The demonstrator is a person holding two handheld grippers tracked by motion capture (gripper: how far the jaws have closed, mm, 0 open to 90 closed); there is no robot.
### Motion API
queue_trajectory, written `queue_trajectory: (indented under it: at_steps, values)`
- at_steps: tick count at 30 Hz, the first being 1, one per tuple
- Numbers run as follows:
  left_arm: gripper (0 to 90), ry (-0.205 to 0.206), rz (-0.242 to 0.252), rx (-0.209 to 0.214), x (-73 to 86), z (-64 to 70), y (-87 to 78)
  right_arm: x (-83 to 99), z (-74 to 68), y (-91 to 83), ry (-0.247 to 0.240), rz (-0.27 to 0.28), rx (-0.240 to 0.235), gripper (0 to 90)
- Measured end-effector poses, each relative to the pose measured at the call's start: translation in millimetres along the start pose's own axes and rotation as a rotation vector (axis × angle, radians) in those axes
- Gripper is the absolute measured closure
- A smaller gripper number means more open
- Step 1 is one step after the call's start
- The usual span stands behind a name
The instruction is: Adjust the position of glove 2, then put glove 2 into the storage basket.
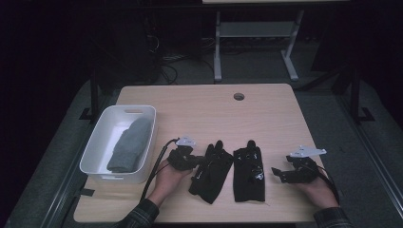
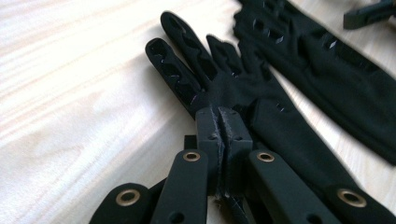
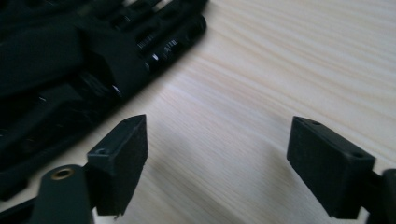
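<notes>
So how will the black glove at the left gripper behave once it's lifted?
The left glove looks like thin fabric lying flat on the table, so it will probably droop limply from the left gripper. It seems light. Its small glossy patches may add some grip.

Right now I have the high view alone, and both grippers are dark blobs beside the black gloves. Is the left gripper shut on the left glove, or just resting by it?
Observer: Shut on it. In the left gripper view the left gripper has its jaws pressed together on the left glove, near the base of its fingers.
Operator: And the right gripper?
Observer: Open. In the right gripper view the right gripper has its jaws wide apart, with bare table between them.
Operator: Is it touching the right glove?
Observer: No. The right glove lies beyond one jaw, with a strip of wood between them.
</notes>
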State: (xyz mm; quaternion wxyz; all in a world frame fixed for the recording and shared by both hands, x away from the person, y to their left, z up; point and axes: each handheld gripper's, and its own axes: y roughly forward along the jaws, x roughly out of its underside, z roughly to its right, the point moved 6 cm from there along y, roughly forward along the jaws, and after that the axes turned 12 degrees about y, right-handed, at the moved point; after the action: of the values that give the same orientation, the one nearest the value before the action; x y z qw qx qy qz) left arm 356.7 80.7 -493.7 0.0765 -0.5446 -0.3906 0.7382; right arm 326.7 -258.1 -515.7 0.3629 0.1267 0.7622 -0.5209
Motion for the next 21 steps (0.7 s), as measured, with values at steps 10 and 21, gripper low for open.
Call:
queue_trajectory:
  at_steps: [10,21]
  values:
    - [87.7,-0.053,0.081,0.015,-12.4,-7.4,-11.9,-4.2,-23.2,-6.4,-0.042,0.003,-0.129,66.9]
    - [87.7,-0.072,0.141,0.073,-33.1,-2.1,-9.4,-1.6,-49.4,0.0,-0.092,-0.069,-0.241,90.0]
